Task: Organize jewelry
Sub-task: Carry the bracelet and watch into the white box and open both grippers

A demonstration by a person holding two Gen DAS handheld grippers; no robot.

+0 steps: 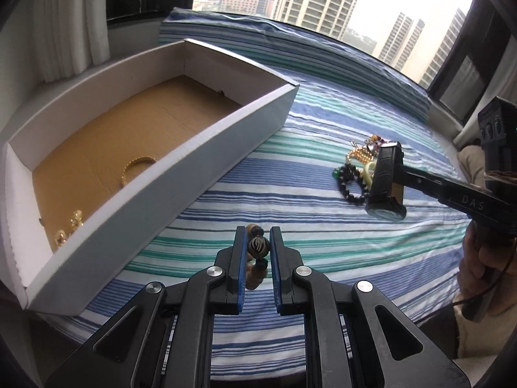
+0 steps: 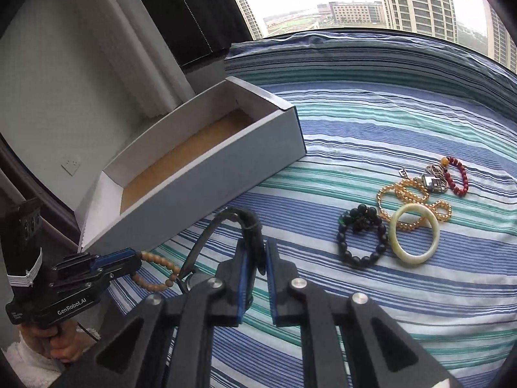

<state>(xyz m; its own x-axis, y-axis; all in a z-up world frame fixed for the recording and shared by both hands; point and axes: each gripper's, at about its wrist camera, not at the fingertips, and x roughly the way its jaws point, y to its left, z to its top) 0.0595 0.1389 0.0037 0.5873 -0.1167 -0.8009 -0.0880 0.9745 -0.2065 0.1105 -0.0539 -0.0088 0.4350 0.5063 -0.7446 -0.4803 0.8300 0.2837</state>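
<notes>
Your left gripper (image 1: pixel 257 242) is clenched on the wooden bead bracelet (image 1: pixel 257 248) beside the box (image 1: pixel 181 174), your right gripper (image 2: pixel 257 258) pinches a dark band (image 2: pixel 248 223) (a watch strap, perhaps), and either dangling loop could snag the box wall.

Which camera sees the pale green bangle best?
The right wrist view: the pale green bangle lies whole and unblocked on the striped bedspread. In the left wrist view, the right gripper hides nearly all of it; only a sliver shows.
</notes>
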